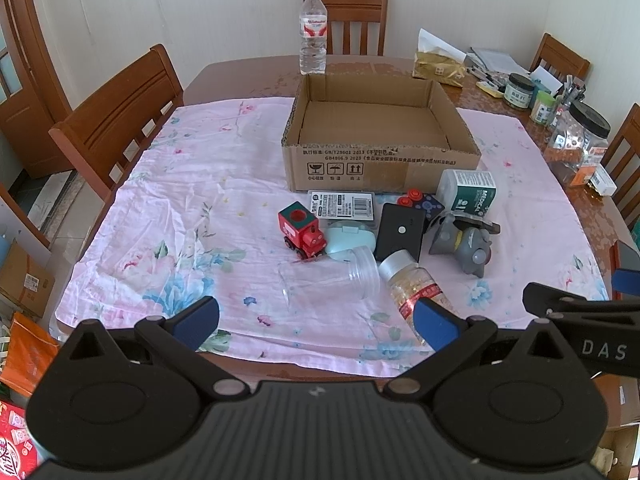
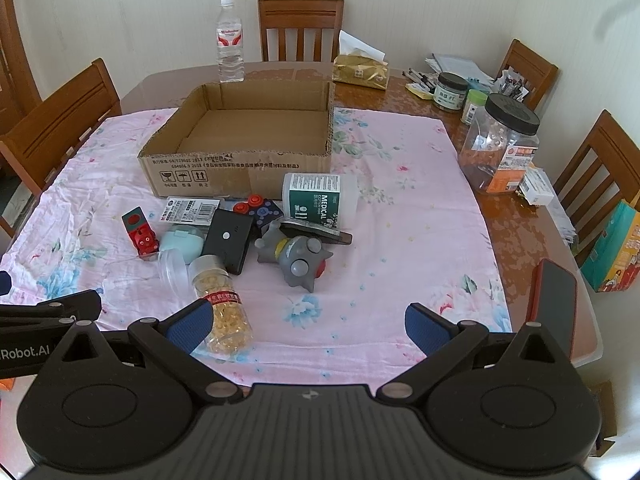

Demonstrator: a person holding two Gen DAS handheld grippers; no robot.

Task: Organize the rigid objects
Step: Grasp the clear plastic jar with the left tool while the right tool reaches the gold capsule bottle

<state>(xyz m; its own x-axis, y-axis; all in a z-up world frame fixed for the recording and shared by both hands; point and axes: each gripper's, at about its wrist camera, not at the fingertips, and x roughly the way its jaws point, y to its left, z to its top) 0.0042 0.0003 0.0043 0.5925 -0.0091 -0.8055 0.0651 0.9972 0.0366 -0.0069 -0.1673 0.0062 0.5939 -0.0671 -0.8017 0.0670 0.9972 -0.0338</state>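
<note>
An open cardboard box [image 1: 380, 160] [image 2: 240, 176] stands on the pink floral cloth, nothing in it. In front of it lies a cluster: a red toy train [image 1: 301, 230] [image 2: 140, 234], a clear plastic jar [image 1: 332, 278] on its side, a pill bottle [image 1: 416, 286] [image 2: 224, 304], a black box [image 1: 402, 232] [image 2: 230, 240], a grey toy figure [image 1: 466, 246] [image 2: 296, 252] and a white MEDICAL bottle [image 1: 468, 192] [image 2: 320, 198]. My left gripper [image 1: 316, 326] is open near the table's front edge. My right gripper [image 2: 308, 326] is open too, holding nothing.
A water bottle [image 1: 313, 32] stands behind the box. Tissue pack [image 2: 362, 70], jars [image 2: 500, 144] and clutter fill the far right of the table. A red-cased phone [image 2: 554, 308] lies at the right edge. Wooden chairs [image 1: 116, 116] surround the table.
</note>
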